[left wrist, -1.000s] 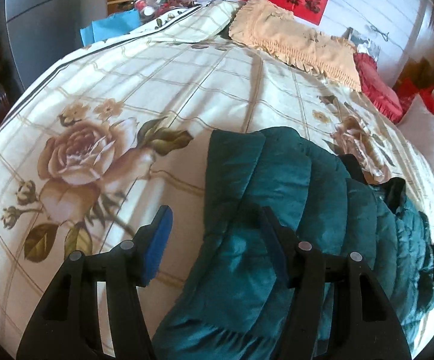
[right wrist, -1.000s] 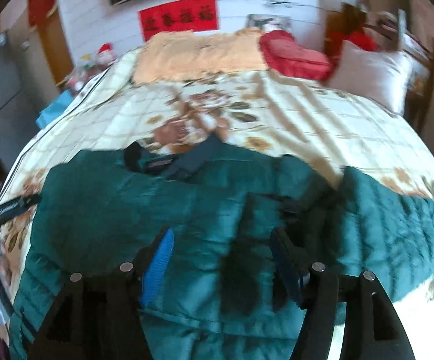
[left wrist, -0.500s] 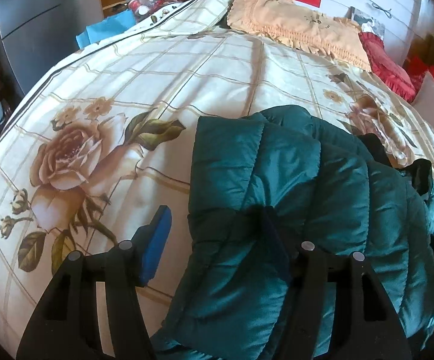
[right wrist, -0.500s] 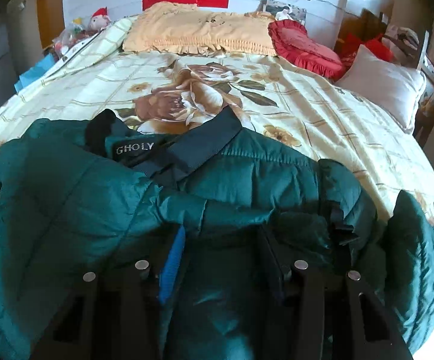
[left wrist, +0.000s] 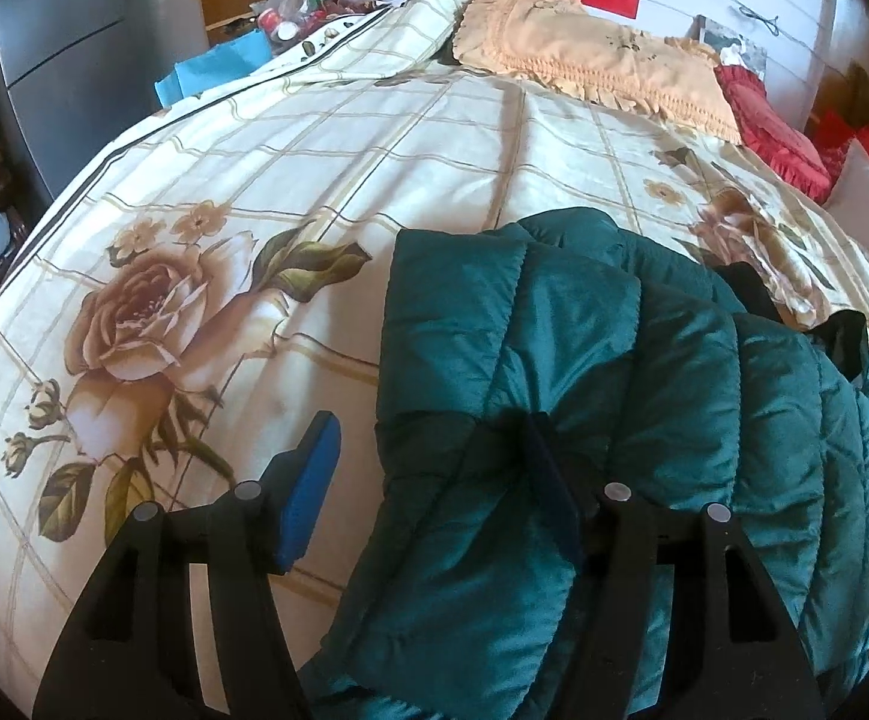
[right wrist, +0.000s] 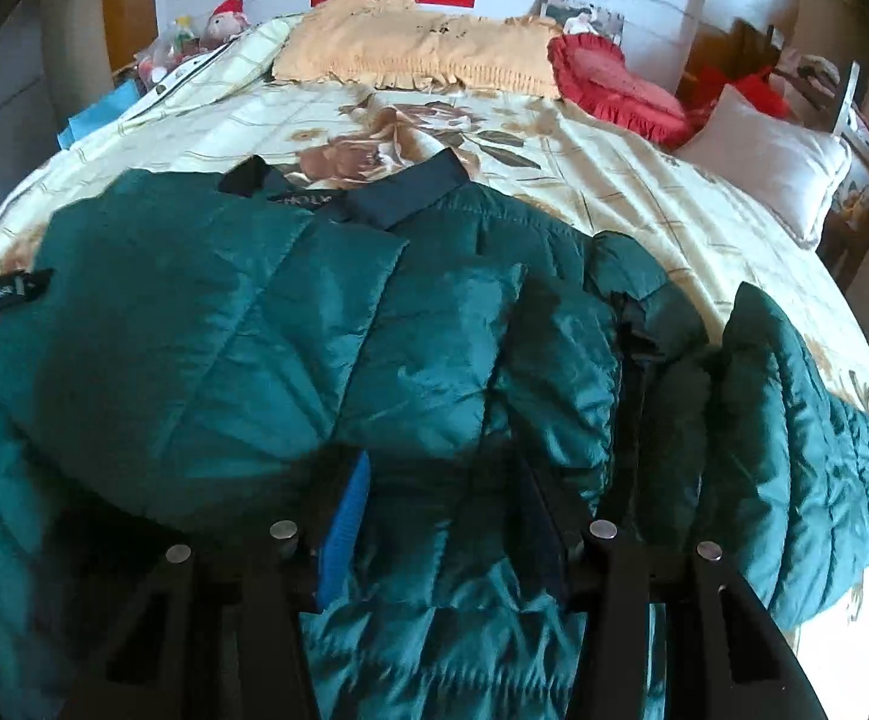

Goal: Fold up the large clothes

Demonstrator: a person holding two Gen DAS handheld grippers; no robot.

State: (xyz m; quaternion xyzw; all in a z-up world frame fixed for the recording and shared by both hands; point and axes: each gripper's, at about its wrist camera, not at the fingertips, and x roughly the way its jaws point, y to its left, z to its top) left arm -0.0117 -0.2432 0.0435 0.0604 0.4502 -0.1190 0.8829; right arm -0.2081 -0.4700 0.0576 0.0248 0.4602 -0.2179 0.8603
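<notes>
Item: jacket point(right wrist: 326, 348), teal, quilted, lying on the near half of a bed point(left wrist: 374, 138) with a rose-print cover. Dark collar point(right wrist: 410, 192) points to the far end; one sleeve point(right wrist: 794, 432) trails off to the right.

Left gripper point(left wrist: 428, 480): jaws apart, clamped on nothing. The blue-padded finger point(left wrist: 308, 492) hangs over bare cover; the other finger sits on or just over the jacket's left edge. Contact cannot be told.

Right gripper point(right wrist: 446, 504): jaws apart, both fingers low over the jacket's middle, the cloth bunched between them. Whether the pads press the cloth cannot be told; nothing is pinched.

Step in hand, as judged: the left side appears to lie folded in over the body, and the right side and sleeve are not yet folded. Early to middle of the task.

Next move calls for: a firm pinch on the right sleeve or hem, enough to hold thick, slippery padding, then a carry leftward across the body.

Views compared: the left wrist view alone shows the jacket's left border, the open cover beside it and a grey cabinet point(left wrist: 56, 60) far left. The right wrist view alone shows collar, trailing sleeve, a white pillow point(right wrist: 770, 156) far right and, at its left border, a strip of what looks like the other gripper.
</notes>
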